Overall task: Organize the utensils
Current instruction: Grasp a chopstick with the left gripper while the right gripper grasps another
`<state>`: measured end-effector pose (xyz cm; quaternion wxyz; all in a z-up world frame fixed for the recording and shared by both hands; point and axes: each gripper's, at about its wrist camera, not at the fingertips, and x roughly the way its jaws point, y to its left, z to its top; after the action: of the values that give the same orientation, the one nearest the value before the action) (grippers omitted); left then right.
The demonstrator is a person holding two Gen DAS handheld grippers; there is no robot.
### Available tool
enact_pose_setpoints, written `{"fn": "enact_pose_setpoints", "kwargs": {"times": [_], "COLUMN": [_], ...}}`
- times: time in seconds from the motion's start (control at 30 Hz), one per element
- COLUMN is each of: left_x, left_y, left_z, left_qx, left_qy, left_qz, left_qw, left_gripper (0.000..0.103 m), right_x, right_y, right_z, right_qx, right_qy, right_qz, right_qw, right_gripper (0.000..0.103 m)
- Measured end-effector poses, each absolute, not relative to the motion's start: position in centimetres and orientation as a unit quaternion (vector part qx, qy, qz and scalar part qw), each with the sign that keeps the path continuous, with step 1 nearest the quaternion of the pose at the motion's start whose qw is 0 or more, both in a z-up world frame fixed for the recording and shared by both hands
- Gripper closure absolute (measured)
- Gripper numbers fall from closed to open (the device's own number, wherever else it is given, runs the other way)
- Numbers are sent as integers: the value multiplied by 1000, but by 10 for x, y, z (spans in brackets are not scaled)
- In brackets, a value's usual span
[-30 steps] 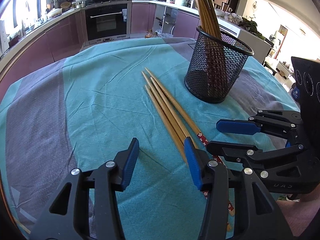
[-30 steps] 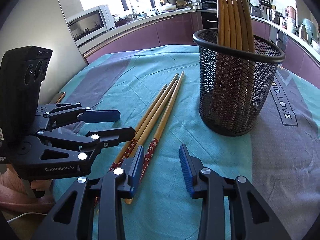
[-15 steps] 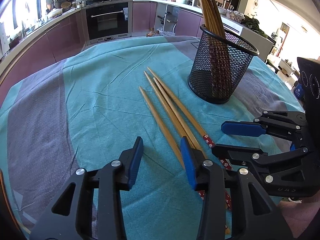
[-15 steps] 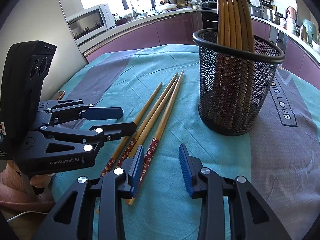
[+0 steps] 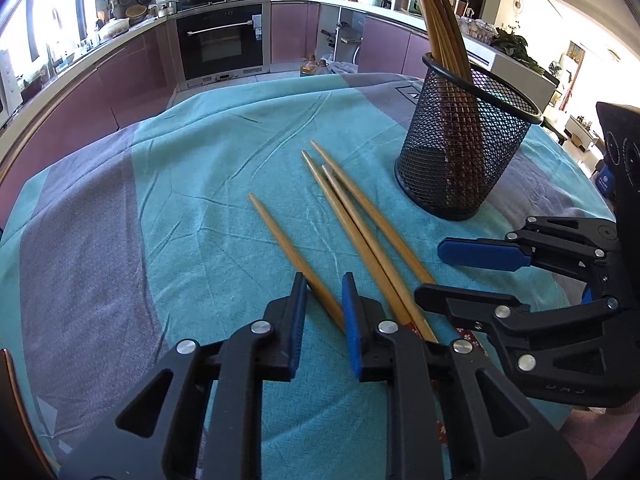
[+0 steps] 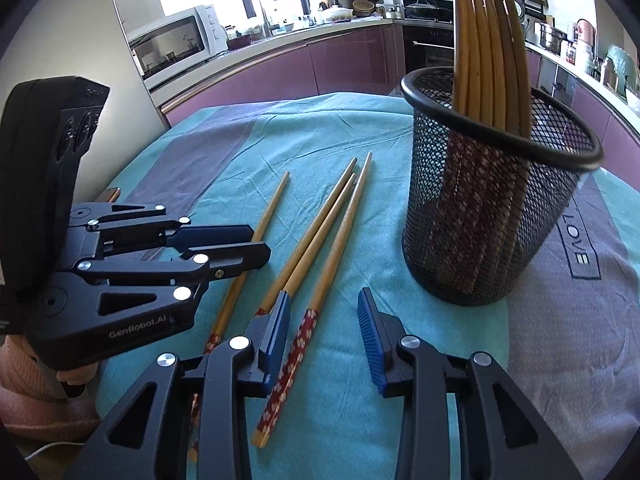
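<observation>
Four wooden chopsticks with red flowered ends lie on the teal cloth. One chopstick [image 5: 280, 236] [image 6: 272, 208] lies apart to the left of the other three [image 5: 360, 224] [image 6: 320, 240]. My left gripper [image 5: 323, 292] [image 6: 256, 244] straddles that single stick; its jaws are closing, with a little cloth still showing beside the stick. My right gripper [image 6: 323, 300] [image 5: 430, 272] stands open low over the red ends of the three, one of which lies between its fingers. A black mesh cup [image 5: 460, 160] [image 6: 480, 220] behind holds several upright chopsticks [image 6: 488, 40].
The teal and grey tablecloth [image 5: 180, 200] covers a round table. Purple kitchen cabinets, an oven [image 5: 220, 40] and a microwave [image 6: 172, 44] stand beyond it. A pink sleeve [image 6: 24, 400] shows at the left gripper's handle.
The left gripper's jaws have narrowed a lot. One chopstick has slid left, away from the other three, and now lies between those jaws. The right gripper has stayed put.
</observation>
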<state>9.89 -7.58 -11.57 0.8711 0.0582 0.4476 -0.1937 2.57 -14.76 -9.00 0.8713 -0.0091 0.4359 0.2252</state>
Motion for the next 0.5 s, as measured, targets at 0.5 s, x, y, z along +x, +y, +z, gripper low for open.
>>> {"fn": "enact_pose_setpoints", "kwargs": {"times": [0.5], "left_x": [109], "left_y": [-73], "left_z": [-119], "left_qx": [44], "left_qy": [453], "left_qz": [-181], "left_qw": [872], "left_gripper": [88], "right_x": [42], "right_y": [-153], "right_z": [-92], "right_qx": [14], "right_qy": [437], "right_qz": [203], "right_qw": [876], "right_gripper": [89]}}
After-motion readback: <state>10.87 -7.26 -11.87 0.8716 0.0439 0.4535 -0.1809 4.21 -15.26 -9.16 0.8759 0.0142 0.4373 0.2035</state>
